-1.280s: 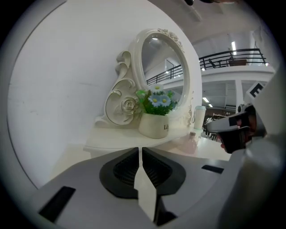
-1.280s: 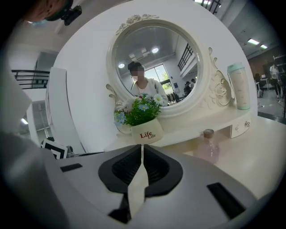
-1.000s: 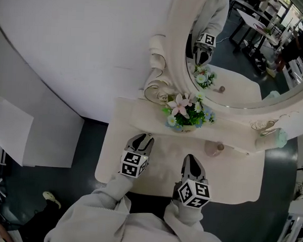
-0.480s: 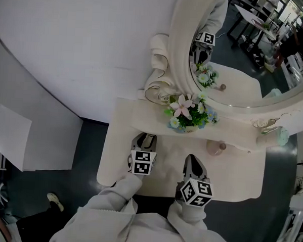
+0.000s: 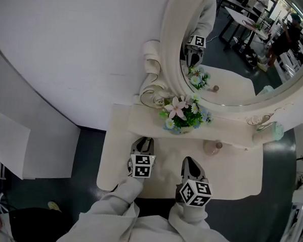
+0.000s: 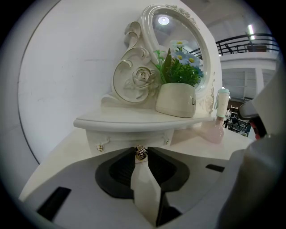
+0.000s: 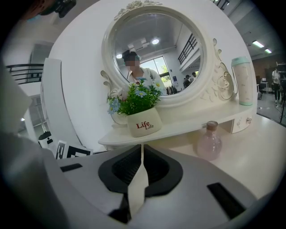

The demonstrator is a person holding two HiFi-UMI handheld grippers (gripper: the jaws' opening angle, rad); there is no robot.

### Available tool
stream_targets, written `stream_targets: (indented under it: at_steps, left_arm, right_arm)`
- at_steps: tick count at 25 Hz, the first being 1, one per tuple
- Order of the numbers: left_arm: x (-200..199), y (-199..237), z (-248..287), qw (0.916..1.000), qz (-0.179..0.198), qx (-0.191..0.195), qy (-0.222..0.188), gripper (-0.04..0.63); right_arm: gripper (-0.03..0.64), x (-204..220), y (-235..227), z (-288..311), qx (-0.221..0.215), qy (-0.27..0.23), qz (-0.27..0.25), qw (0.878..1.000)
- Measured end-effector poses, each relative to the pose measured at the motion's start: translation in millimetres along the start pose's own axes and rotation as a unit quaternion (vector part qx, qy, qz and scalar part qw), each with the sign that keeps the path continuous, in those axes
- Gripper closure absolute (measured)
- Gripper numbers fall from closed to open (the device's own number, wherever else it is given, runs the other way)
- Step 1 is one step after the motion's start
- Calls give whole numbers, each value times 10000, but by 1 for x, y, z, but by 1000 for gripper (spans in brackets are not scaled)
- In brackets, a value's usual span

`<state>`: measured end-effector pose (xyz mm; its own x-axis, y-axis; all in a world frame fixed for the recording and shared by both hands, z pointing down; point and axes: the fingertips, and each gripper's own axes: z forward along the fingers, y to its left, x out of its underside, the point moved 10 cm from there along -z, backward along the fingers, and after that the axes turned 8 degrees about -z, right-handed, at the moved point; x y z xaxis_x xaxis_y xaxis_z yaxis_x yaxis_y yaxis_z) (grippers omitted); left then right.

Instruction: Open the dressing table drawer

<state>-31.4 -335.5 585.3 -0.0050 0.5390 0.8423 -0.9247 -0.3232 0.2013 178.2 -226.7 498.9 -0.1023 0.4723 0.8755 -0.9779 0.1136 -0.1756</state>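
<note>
Head view: 2 grippers over cream-white dressing table (image 5: 239,186), left gripper (image 5: 143,141), right gripper (image 5: 189,164); left gripper view: cream drawer front (image 6: 125,139) under shelf, long axis side-to-side, facing gripper, 3 small knobs, jaws closing onto middle brass knob (image 6: 140,152); right gripper view: jaws together, empty, 1 pink glass bottle (image 7: 209,141).

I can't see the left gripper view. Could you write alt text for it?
The left gripper's two dark jaws are closing on a small brass drawer knob between their tips, on the cream dressing table's drawer. Above, a shelf carries a potted flower arrangement before an oval mirror; a pink bottle stands to the right.
</note>
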Motion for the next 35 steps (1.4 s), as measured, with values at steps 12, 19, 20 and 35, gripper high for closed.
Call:
stream_targets:
  at_steps: [12, 19, 20, 35]
  left_arm:
    - [5, 0, -3, 10000, 3, 4, -2, 497]
    - [9, -3, -11, 10000, -39, 12, 16, 499]
    - [10, -3, -13, 10000, -35, 21, 12, 499]
    - [24, -11, -34, 10000, 11, -3, 18, 499]
  right_arm:
    - [575, 4, -7, -17, -53, -64, 70, 9999]
    - [576, 6, -8, -24, -177, -33, 57, 9998]
    - [575, 6, -7, -25, -204, -33, 31, 9998]
    - [575, 12, 0, -32, -550, 101, -77, 9984]
